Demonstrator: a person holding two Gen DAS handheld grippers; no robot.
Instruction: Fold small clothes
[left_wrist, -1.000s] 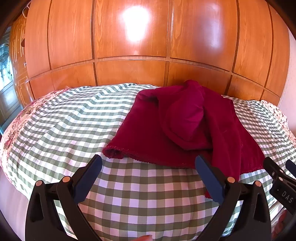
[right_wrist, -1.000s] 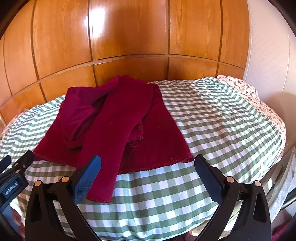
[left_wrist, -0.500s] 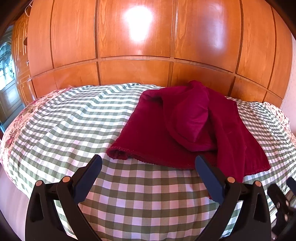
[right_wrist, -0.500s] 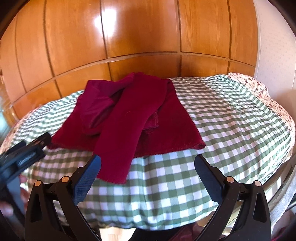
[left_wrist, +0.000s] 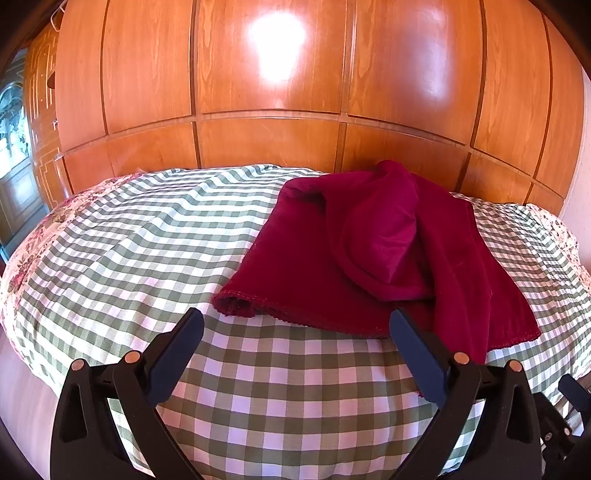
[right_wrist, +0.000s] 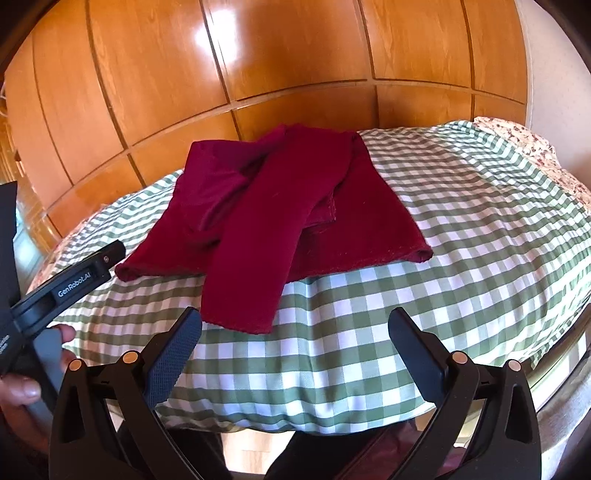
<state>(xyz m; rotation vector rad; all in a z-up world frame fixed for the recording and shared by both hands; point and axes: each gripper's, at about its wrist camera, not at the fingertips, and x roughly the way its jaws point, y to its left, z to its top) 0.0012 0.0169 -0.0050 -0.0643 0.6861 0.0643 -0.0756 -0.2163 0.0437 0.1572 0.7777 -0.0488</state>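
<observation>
Checked bedding covers the bed (left_wrist: 155, 258), where the red garment (left_wrist: 351, 258) lies rumpled toward the far edge, and both the left gripper (left_wrist: 295, 336) and right gripper (right_wrist: 295, 332), jaws spread and empty, could pinch just one layer and drag it crooked.

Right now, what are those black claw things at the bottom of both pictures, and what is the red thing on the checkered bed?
The black claws are two-finger grippers, tools a person holds, one in each hand. Each carries a small camera that looks out along its fingers, so one picture comes from the left gripper and the other from the right gripper. Both are open and hold nothing. In the right gripper's picture you can also see the person's left hand holding the other tool. The red thing is a dark red knitted garment, loosely folded, one long strip lying over it and reaching toward the near edge. It lies on a green and white checkered bedcover. Behind stands a shiny orange-brown wooden panel wall.
</observation>
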